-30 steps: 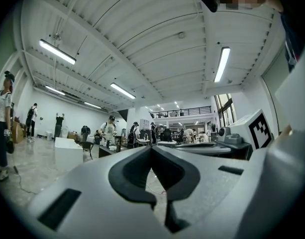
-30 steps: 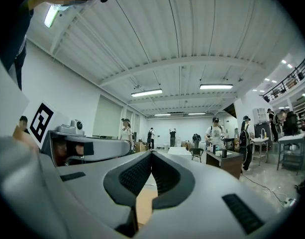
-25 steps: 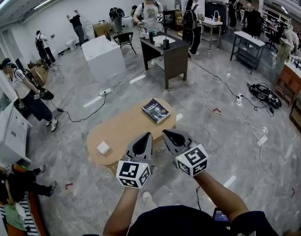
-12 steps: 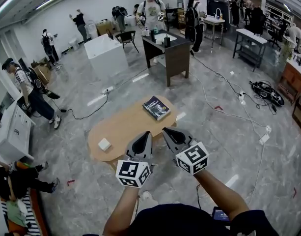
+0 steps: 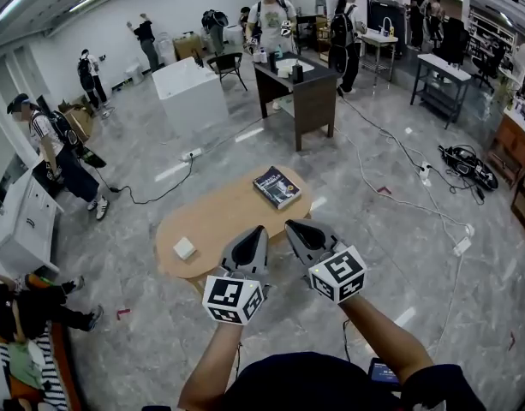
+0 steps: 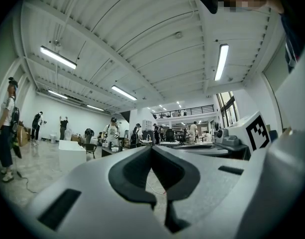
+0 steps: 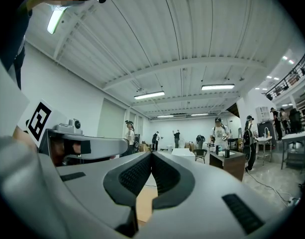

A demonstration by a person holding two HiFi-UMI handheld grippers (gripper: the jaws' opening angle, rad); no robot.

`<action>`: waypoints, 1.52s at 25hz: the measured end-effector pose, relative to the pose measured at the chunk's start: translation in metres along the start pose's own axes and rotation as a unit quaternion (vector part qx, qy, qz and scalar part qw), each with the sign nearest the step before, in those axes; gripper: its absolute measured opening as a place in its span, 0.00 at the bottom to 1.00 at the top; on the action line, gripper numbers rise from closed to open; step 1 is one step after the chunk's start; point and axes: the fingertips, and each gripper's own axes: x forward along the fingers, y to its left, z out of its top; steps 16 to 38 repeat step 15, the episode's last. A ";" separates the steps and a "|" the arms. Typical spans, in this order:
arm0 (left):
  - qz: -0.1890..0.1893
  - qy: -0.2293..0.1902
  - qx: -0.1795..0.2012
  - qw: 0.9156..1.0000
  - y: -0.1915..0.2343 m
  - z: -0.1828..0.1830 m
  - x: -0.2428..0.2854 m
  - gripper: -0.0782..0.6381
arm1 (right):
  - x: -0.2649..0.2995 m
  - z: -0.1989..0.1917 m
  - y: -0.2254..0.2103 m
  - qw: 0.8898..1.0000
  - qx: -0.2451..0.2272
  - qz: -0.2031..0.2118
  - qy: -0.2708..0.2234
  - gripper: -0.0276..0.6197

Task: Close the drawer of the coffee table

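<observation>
In the head view the oval wooden coffee table (image 5: 219,217) stands on the grey floor right in front of me. No drawer shows from this angle. A dark book (image 5: 277,187) lies at its far right end and a small white box (image 5: 184,247) at its near left end. My left gripper (image 5: 260,230) and right gripper (image 5: 289,224) are held side by side over the table's near edge, tips pointing away from me. Both are shut with nothing between the jaws. The left gripper (image 6: 152,148) and right gripper (image 7: 151,154) look out level across the room.
A dark desk (image 5: 296,88) and a white block (image 5: 189,97) stand beyond the table. Cables (image 5: 390,199) trail over the floor at the right. A white cabinet (image 5: 22,225) is at the left, and several people stand around the room's edges.
The head view has shifted a little, so the table and room sit slightly differently in frame. Both grippers stay shut, in the same place side by side.
</observation>
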 end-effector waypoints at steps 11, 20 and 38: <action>0.001 -0.003 -0.003 1.000 0.015 0.003 -0.013 0.10 | 0.009 0.004 0.017 1.000 -0.002 0.004 0.000 0.06; -0.004 -0.002 -0.003 1.000 0.015 0.002 -0.017 0.10 | 0.010 0.005 0.020 1.000 0.000 0.001 0.000 0.06; -0.004 -0.002 -0.003 1.000 0.015 0.002 -0.017 0.10 | 0.010 0.005 0.020 1.000 0.000 0.001 0.000 0.06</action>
